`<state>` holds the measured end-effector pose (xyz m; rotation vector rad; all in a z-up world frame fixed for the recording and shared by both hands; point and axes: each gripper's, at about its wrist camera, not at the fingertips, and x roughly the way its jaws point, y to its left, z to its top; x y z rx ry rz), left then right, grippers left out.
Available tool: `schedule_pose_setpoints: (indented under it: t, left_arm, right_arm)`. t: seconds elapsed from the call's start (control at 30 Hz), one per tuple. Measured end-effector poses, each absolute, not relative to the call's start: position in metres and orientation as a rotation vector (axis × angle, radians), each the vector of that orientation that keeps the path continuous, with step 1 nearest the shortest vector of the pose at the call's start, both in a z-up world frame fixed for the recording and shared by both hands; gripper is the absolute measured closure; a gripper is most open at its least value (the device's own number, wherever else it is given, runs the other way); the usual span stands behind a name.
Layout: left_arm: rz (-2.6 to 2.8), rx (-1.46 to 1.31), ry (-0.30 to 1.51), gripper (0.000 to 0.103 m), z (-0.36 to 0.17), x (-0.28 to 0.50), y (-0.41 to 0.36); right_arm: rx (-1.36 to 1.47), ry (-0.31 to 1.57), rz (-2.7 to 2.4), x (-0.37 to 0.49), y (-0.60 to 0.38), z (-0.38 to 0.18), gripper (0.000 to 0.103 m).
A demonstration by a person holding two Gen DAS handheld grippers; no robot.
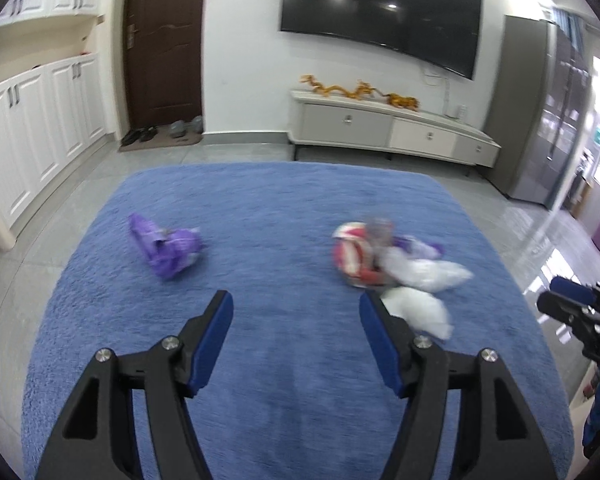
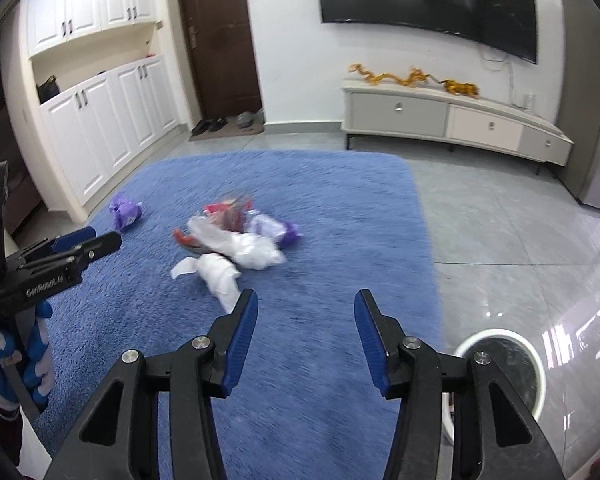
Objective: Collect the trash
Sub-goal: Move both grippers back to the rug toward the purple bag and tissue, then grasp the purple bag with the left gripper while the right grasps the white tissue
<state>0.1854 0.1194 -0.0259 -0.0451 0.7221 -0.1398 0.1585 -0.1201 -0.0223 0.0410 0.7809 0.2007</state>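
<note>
Your work surface: blue shaggy rug (image 1: 284, 208) spread on grey glossy tile floor (image 2: 500, 220). On rug you have crumpled purple wrapper (image 1: 166, 246) lying alone toward cabinet side, well apart from heap: red-and-white wrapper (image 1: 352, 254), white crumpled bags (image 1: 424, 272), small purple scrap (image 2: 286, 232), all touching. Round white-rimmed bin (image 2: 540, 360) stands on tile just beside rug edge.

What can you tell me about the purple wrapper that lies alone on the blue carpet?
The purple wrapper looks like thin, shiny plastic, crumpled and folded, with some paler patches. Motion blur hides any print. It lies flat on the blue carpet, near its left edge as the right wrist view shows it, apart from the mixed pile of white, red and purple trash. Nothing but the carpet touches it; both grippers are away from it.
</note>
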Motion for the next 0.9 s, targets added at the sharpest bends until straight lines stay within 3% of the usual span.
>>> schedule_pose_setpoints:
  t: [0.4, 0.9]
  left_arm:
    - [0.009, -0.172, 0.712, 0.032, -0.045, 0.215, 0.22]
    - [-0.015, -0.276, 0.819, 0.03, -0.077, 0.288, 0.23]
  right_arm:
    - [0.016, 0.864, 0.365, 0.201, -0.065, -0.061, 0.052]
    - [0.03, 0.902, 0.422, 0.228, -0.053, -0.083, 0.053]
